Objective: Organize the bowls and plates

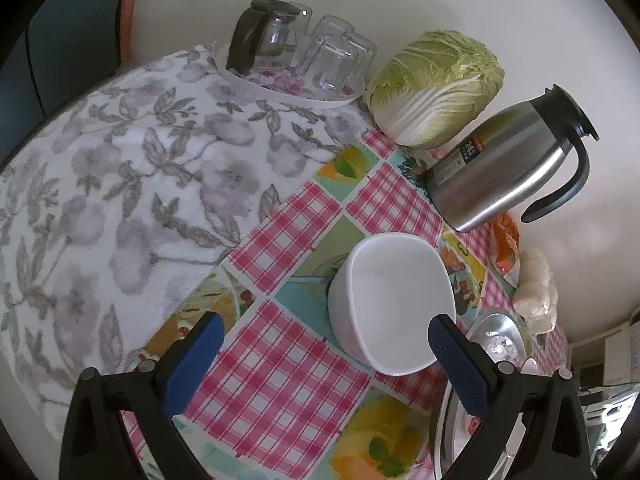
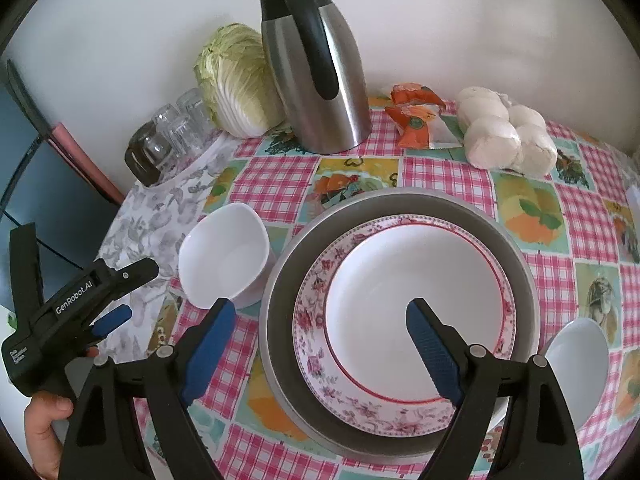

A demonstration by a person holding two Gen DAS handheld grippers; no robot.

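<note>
A white bowl (image 1: pixel 394 300) stands on the checked tablecloth; it also shows in the right wrist view (image 2: pixel 222 256). My left gripper (image 1: pixel 326 334) is open, its right finger touching or just over the bowl's near rim; it also shows from the side in the right wrist view (image 2: pixel 108 300). A floral-rimmed white plate (image 2: pixel 404 320) lies inside a larger grey metal plate (image 2: pixel 400 208). My right gripper (image 2: pixel 320 320) is open and empty, hovering over the plates' near left part. A second white bowl (image 2: pixel 576 364) sits to the right of the plates.
A steel thermos jug (image 2: pixel 320 72), a cabbage (image 2: pixel 240 80), upturned glasses and a glass pot on a tray (image 1: pixel 304 56), orange packets (image 2: pixel 416 116) and a bag of white buns (image 2: pixel 508 136) line the back. A floral cloth (image 1: pixel 120 184) covers the table's left part.
</note>
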